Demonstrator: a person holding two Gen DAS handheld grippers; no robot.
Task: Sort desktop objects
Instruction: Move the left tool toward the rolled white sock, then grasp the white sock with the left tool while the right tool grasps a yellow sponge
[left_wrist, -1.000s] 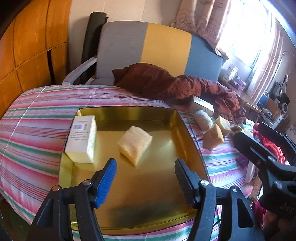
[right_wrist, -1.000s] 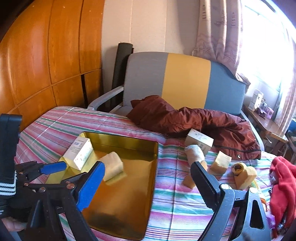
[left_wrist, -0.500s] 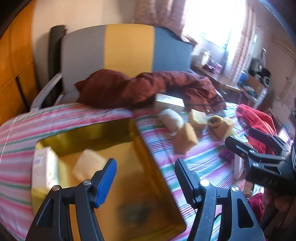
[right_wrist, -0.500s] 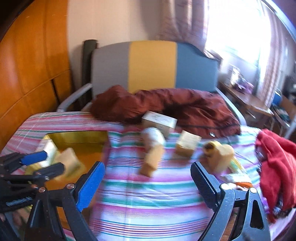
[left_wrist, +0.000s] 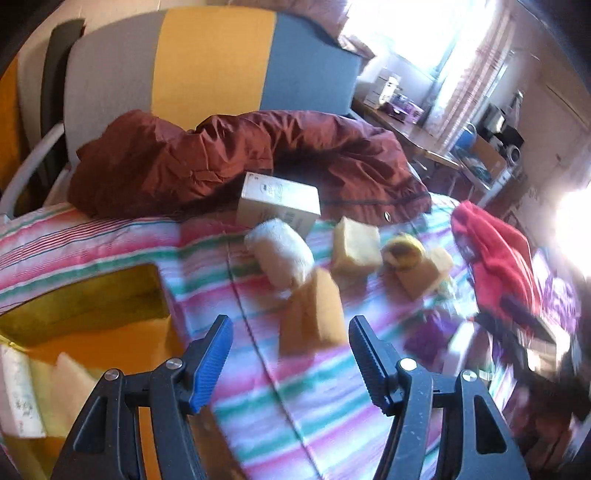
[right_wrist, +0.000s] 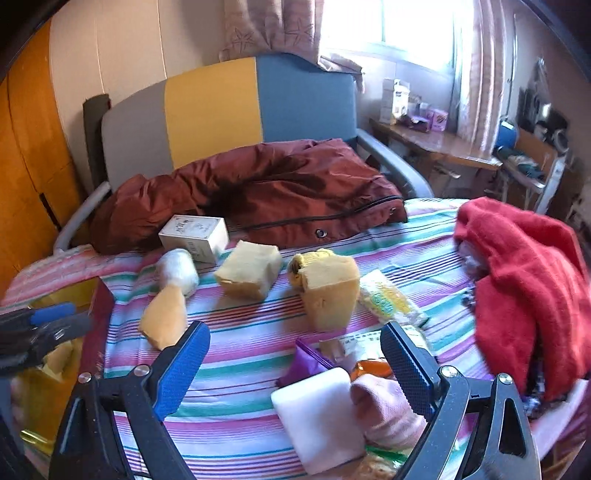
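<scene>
I hold both tongs over the striped bedspread (right_wrist: 258, 354), where the things to be sorted lie scattered beside the gold tray (left_wrist: 92, 295).

The left tongs (left_wrist: 290, 354) are spread wide and empty, touching nothing, framing a tan sponge wedge (left_wrist: 314, 314) that stands on the spread just past the fingertips. I judge it light, soft and springy: it should give under the pads, so I would take it across its broad flat faces, low and near the middle, and close gently so it does not squirt out.

Beyond it lie a white rolled cloth (left_wrist: 280, 251), a pale yellow sponge block (left_wrist: 356, 243) and a cardboard box (left_wrist: 277, 203) resting against the maroon jacket (left_wrist: 221, 155). The box looks stiff and light, best gripped across its narrow sides.

The right tongs (right_wrist: 295, 354) are likewise released and empty, poised over a white block (right_wrist: 317, 413), a pink cloth (right_wrist: 384, 410) and a purple packet (right_wrist: 306, 363). The block looks like foam, though I cannot be sure. A larger tan sponge (right_wrist: 328, 291) stands farther out, a red garment (right_wrist: 528, 280) off to the right. The tray's edge shows at the left of both views, two pale items inside it, blurred.
</scene>
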